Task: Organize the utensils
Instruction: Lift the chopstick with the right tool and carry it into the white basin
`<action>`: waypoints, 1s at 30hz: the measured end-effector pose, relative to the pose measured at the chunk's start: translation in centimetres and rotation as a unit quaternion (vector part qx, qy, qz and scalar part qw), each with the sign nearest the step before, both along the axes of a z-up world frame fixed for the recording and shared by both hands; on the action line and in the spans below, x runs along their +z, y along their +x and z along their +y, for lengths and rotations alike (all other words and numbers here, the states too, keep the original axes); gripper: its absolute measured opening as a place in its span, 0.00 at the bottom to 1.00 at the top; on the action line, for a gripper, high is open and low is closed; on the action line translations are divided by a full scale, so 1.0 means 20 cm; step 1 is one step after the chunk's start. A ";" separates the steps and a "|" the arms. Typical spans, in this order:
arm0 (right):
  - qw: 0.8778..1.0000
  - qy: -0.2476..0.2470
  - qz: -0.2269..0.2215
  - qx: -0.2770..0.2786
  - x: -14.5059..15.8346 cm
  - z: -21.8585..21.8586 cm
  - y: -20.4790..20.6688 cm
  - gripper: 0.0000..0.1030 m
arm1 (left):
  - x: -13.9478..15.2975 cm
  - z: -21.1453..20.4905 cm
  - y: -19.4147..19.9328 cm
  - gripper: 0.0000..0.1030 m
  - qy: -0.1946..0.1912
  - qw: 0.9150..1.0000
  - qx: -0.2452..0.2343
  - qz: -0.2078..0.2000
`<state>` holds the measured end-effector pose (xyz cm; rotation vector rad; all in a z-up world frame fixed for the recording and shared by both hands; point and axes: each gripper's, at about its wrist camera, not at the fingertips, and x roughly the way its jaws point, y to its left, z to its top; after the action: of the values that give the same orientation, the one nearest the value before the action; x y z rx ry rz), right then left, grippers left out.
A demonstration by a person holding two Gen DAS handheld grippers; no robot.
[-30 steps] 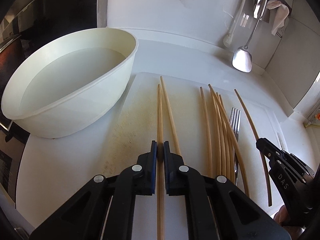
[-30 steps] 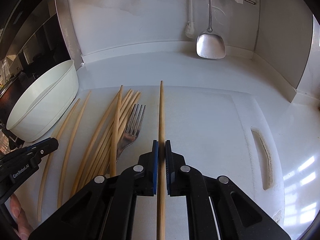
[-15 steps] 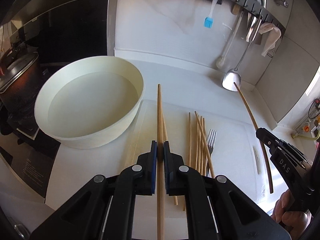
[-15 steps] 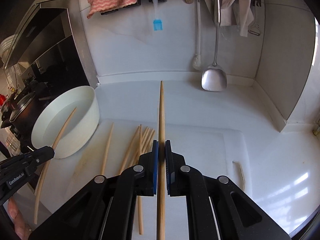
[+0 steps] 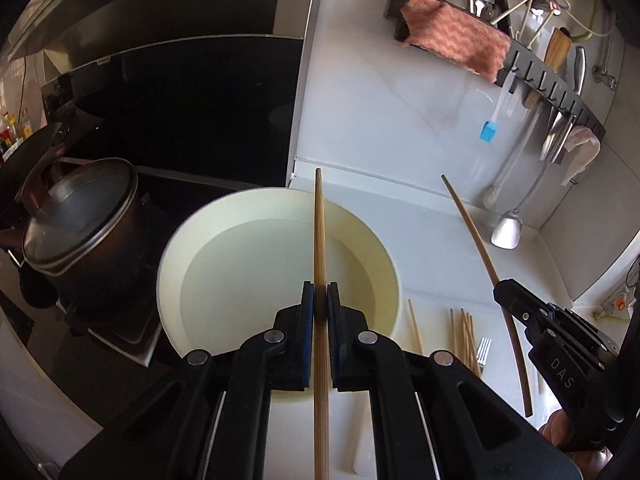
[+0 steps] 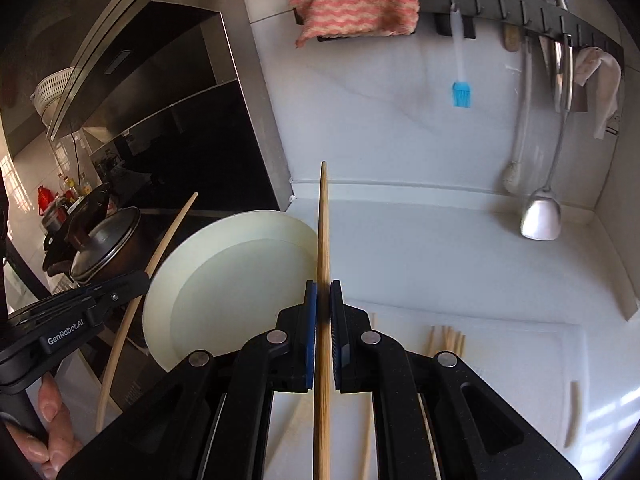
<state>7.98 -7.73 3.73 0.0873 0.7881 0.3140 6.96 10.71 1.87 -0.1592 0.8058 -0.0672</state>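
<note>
Each gripper grips one wooden chopstick, lifted well above the counter. My left gripper [image 5: 319, 290] is shut on a chopstick [image 5: 319, 224] whose tip points over the white basin [image 5: 188, 248]. My right gripper [image 6: 323, 288] is shut on another chopstick [image 6: 323, 220] beside the basin [image 6: 240, 236]. The right gripper and its chopstick [image 5: 476, 236] show at the right of the left wrist view; the left gripper's chopstick [image 6: 168, 232] shows at the left of the right wrist view. Several chopsticks [image 5: 464, 324] and a fork [image 5: 484, 350] lie on the white cutting board [image 6: 520, 344] below.
A lidded dark pot [image 5: 80, 216] stands on the stove left of the basin. A wall rail [image 6: 520, 4] carries a pink cloth [image 6: 356, 8], a blue brush [image 6: 461, 94], a steel spatula [image 6: 541, 216] and other utensils. A hand [image 6: 52, 420] holds the left gripper's handle.
Both grippers rose from the cutting board, each lifting its chopstick, and swung toward the basin. The basin, pot and wall rail came into fuller view; the board's chopsticks dropped low in frame.
</note>
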 end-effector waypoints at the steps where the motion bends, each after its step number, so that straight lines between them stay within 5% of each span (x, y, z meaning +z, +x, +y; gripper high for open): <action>1: 1.000 0.002 0.005 -0.002 -0.01 0.06 0.03 0.06 | -0.01 0.05 0.05 0.07 0.000 1.000 -0.006 0.002; 14: 0.995 0.014 0.099 -0.022 -0.33 0.61 0.34 0.06 | -0.36 0.42 0.45 0.07 0.002 0.995 -0.066 0.078; 30: 0.982 0.007 0.187 -0.022 -0.61 0.66 0.50 0.06 | -0.64 0.40 0.59 0.07 0.004 0.987 -0.080 0.136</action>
<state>18.04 5.50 -8.43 0.1790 1.1548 0.2644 18.83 18.79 -10.92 -0.0954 1.0909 -0.1972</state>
